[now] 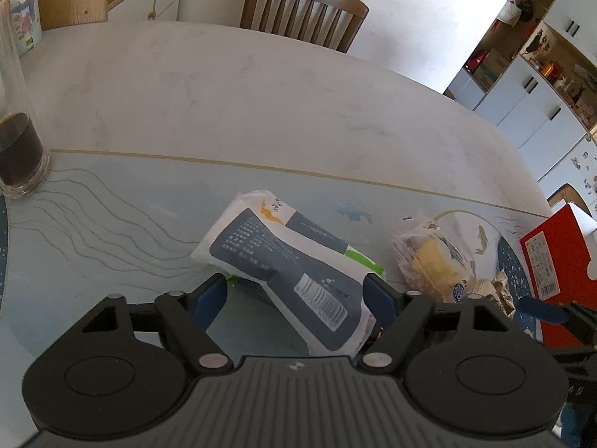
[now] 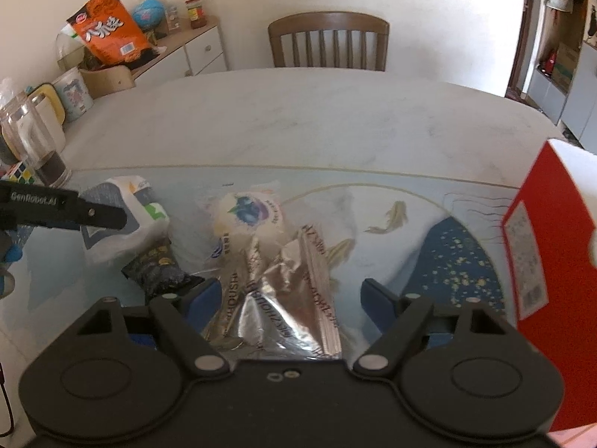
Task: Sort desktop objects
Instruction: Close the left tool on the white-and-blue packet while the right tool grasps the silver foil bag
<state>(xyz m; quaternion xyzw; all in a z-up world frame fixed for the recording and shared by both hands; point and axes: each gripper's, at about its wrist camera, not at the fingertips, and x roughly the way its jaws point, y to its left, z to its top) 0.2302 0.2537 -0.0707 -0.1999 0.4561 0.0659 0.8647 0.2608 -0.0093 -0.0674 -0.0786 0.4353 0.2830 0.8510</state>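
The left wrist view sits low over the table [image 1: 261, 112], looking forward between its own fingers [image 1: 209, 298] at a tissue pack [image 1: 291, 272] close below, toward a chair [image 1: 302, 11] across the table. The right wrist view faces the same chair [image 2: 328, 41], just as low, from further right, with a red box [image 2: 541, 254] near its right edge. Both share the tissue pack [image 2: 123, 220], the red box [image 1: 552, 261] and the glass [image 1: 18, 153].
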